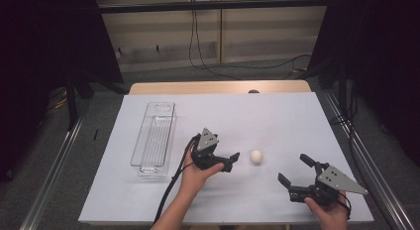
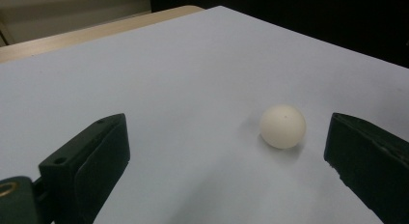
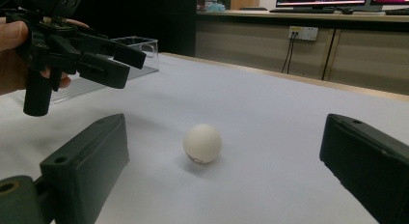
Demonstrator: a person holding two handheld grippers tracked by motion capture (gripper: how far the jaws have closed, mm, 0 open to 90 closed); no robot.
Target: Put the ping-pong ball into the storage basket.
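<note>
White ball (image 1: 256,156) sits on the desk (image 1: 277,116) between both, but just ahead of the left gripper (image 1: 232,160), jaws wide and empty; right gripper (image 1: 293,170), also wide, is farther off.

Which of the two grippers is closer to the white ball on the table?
The left gripper is closer: its open fingers point at the white ball from just beside it. The right gripper, also open, sits farther off, nearer the table's front edge.
</note>
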